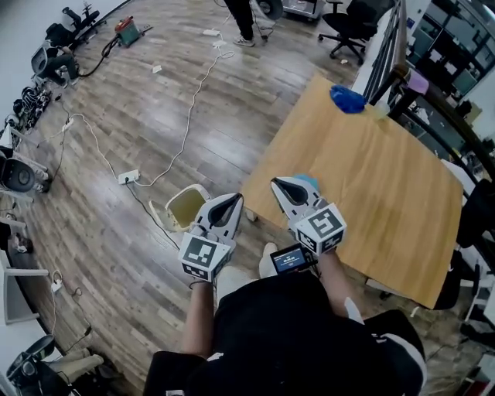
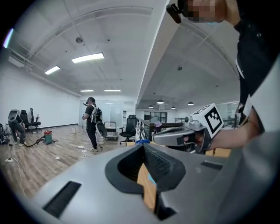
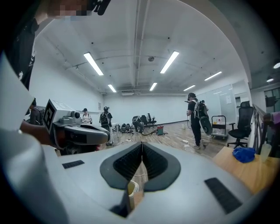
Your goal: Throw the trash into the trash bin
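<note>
A cream trash bin [image 1: 186, 206] stands on the wood floor by the near left corner of the wooden table [image 1: 379, 193]. My left gripper [image 1: 234, 198] hovers just right of the bin, its jaws together with nothing in them. My right gripper [image 1: 274, 182] is over the table's corner, also shut and empty. A small light-blue thing [image 1: 308, 181] lies on the table right beside it. A crumpled blue item [image 1: 346, 98] lies at the table's far corner. In the right gripper view the bin's rim [image 3: 132, 188] shows below the shut jaws, and the blue item [image 3: 244, 154] is at the right.
White cables and a power strip [image 1: 128, 176] run across the floor left of the bin. A person [image 1: 244, 19] stands far off, with an office chair [image 1: 348, 27] beyond the table. A dark railing [image 1: 433, 100] borders the table's far side.
</note>
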Available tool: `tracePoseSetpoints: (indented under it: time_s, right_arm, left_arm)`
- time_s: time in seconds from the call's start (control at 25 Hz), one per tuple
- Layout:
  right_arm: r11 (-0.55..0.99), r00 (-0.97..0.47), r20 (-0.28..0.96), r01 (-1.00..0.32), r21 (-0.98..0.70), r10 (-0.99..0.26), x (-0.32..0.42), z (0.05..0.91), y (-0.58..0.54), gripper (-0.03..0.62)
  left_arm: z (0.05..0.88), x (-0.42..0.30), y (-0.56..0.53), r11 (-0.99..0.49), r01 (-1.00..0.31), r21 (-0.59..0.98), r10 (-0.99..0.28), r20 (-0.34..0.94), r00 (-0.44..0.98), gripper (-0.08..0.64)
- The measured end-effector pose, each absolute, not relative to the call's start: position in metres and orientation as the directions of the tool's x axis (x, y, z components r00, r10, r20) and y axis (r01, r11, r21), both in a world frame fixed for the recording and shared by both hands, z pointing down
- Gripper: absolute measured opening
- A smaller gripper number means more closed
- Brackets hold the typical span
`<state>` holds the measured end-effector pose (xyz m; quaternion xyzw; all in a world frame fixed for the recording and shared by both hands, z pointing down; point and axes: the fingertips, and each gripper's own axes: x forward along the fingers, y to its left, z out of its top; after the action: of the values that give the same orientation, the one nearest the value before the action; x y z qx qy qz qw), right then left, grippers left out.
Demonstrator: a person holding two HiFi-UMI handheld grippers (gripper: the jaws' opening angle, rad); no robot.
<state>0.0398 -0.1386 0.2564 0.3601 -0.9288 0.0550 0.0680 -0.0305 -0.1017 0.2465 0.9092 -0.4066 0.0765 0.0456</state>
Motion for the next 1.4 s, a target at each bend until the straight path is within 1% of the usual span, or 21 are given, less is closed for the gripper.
tracePoseSetpoints:
  time_s: [0.24, 0.36, 0.44, 0.52, 0.64, 0.8, 0.84, 0.88, 0.96, 1.0, 1.08, 1.2, 1.32, 1.36, 1.4]
  right_arm:
    - [0.695, -0.694, 0.224, -0.714, -0.086, -0.685, 0.052, 0.277, -0.161, -0.002]
    - [0.653, -0.665, 0.235, -0.744, -0.138, -0.708, 0.054, 0.283, -0.174, -0.002]
    - [0.643, -0.653, 0.234, -0.755, -0.128, -0.720, 0.055, 0.287, -0.184, -0.002]
    - [0.619, -0.624, 0.256, -0.778, -0.110, -0.739, 0.062, 0.300, -0.187, -0.002]
    - [0.532, -0.549, 0.345, -0.833, -0.150, -0.761, 0.083, 0.331, -0.176, -0.002]
    - [0.463, -0.474, 0.428, -0.876, -0.138, -0.770, 0.122, 0.379, -0.204, 0.003]
    - [0.445, -0.456, 0.453, -0.885, -0.138, -0.766, 0.133, 0.396, -0.207, 0.035]
    - [0.430, -0.439, 0.479, -0.893, -0.137, -0.760, 0.143, 0.413, -0.209, 0.130]
    - [0.400, -0.397, 0.515, -0.910, -0.112, -0.759, 0.162, 0.442, -0.215, 0.206]
    - [0.384, -0.368, 0.525, -0.920, -0.084, -0.767, 0.173, 0.453, -0.218, 0.235]
    - [0.346, -0.308, 0.544, -0.938, -0.035, -0.781, 0.193, 0.472, -0.224, 0.271]
    - [0.308, -0.270, 0.593, -0.951, -0.040, -0.758, 0.205, 0.508, -0.226, 0.312]
    - [0.293, -0.268, 0.625, -0.954, -0.064, -0.734, 0.206, 0.531, -0.225, 0.313]
    - [0.284, -0.258, 0.628, -0.957, -0.061, -0.734, 0.208, 0.533, -0.225, 0.302]
    - [0.278, -0.246, 0.633, -0.959, -0.051, -0.734, 0.211, 0.533, -0.224, 0.208]
  left_arm:
    - [0.277, -0.031, -0.119, -0.682, -0.727, 0.086, -0.696, 0.231, 0.680, 0.005]
    - [0.286, -0.036, -0.136, -0.679, -0.726, 0.110, -0.687, 0.253, 0.681, 0.005]
    - [0.291, -0.033, -0.149, -0.685, -0.714, 0.147, -0.672, 0.252, 0.697, 0.005]
    - [0.307, -0.022, -0.150, -0.713, -0.676, 0.187, -0.624, 0.269, 0.733, 0.005]
    - [0.337, 0.000, -0.137, -0.740, -0.624, 0.252, -0.537, 0.337, 0.773, 0.005]
    - [0.367, 0.043, -0.161, -0.769, -0.569, 0.291, -0.460, 0.366, 0.809, 0.005]
    - [0.378, 0.054, -0.164, -0.777, -0.551, 0.304, -0.438, 0.367, 0.820, 0.005]
    - [0.389, 0.065, -0.166, -0.783, -0.533, 0.320, -0.417, 0.366, 0.832, 0.005]
    - [0.409, 0.081, -0.170, -0.787, -0.511, 0.346, -0.390, 0.363, 0.846, 0.005]
    - [0.417, 0.087, -0.173, -0.787, -0.506, 0.352, -0.383, 0.362, 0.850, 0.005]
    - [0.430, 0.095, -0.177, -0.789, -0.497, 0.361, -0.368, 0.370, 0.853, 0.005]
    - [0.444, 0.099, -0.176, -0.787, -0.486, 0.381, -0.339, 0.391, 0.856, 0.005]
    - [0.449, 0.103, -0.171, -0.786, -0.480, 0.389, -0.326, 0.400, 0.857, 0.005]
    - [0.449, 0.104, -0.170, -0.787, -0.478, 0.389, -0.324, 0.399, 0.858, 0.005]
    - [0.449, 0.104, -0.170, -0.787, -0.478, 0.390, -0.325, 0.397, 0.858, 0.006]
